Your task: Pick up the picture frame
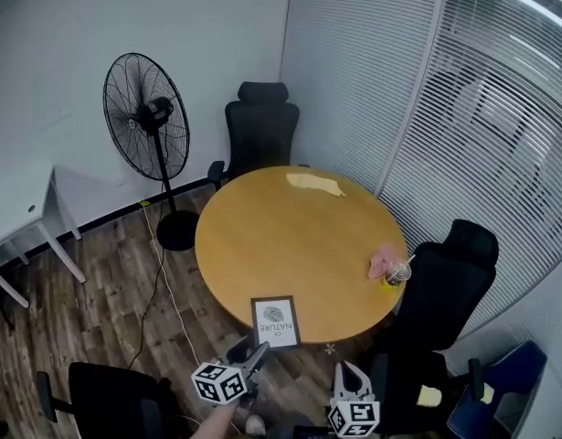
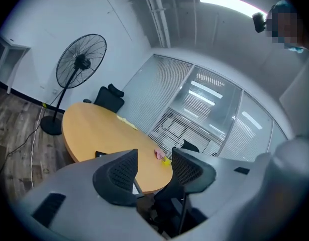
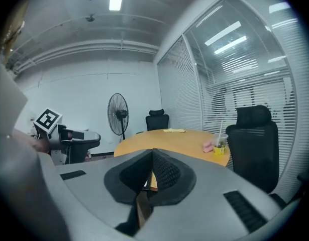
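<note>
The picture frame, black-edged with a white print, lies at the near edge of the round wooden table. My left gripper hovers just short of the frame's near edge, below the table rim, jaws open and empty. In the left gripper view a dark corner of the frame peeks over the left pad, and the left gripper points across the table. My right gripper hangs lower right of the frame, off the table. In its own view the right gripper has its pads pressed together on nothing.
A plastic cup with a straw and a pink object sit at the table's right edge, a yellow cloth at the far side. Black office chairs ring the table. A standing fan and a white desk are to the left.
</note>
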`<state>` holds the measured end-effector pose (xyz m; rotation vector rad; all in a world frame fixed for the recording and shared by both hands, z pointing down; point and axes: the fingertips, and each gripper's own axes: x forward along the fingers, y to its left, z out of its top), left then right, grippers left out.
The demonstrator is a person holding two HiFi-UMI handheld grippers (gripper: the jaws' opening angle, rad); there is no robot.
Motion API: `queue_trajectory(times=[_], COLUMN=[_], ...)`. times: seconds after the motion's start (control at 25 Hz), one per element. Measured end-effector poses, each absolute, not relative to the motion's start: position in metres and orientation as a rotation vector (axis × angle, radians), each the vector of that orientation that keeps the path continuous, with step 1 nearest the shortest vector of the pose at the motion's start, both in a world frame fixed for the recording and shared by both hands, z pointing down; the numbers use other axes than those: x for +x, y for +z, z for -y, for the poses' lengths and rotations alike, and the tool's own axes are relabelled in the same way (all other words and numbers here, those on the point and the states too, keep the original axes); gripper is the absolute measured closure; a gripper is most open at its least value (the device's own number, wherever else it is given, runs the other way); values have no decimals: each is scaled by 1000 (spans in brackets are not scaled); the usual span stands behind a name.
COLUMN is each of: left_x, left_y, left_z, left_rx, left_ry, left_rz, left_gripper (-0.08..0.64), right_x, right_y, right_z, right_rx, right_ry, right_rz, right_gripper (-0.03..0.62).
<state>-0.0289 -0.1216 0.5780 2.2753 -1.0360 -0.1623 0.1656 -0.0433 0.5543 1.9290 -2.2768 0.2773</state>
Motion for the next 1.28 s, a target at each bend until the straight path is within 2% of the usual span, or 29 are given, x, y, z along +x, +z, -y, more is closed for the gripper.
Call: queue_trajectory(times=[0.76,1.28], left_x=[-41,-41], left_y=[599,675], left_z=[161,172], left_rx=[2145,2021], left_ry=[-208,-37], left_rz=[1046,1063], left_gripper=[327,325], right_x=[146,151], right_y=[592,625], right_z=[95,127], right_rx=[1737,1641], right_ry=[371,434], right_rz=[2337,2296], right_gripper=[580,580])
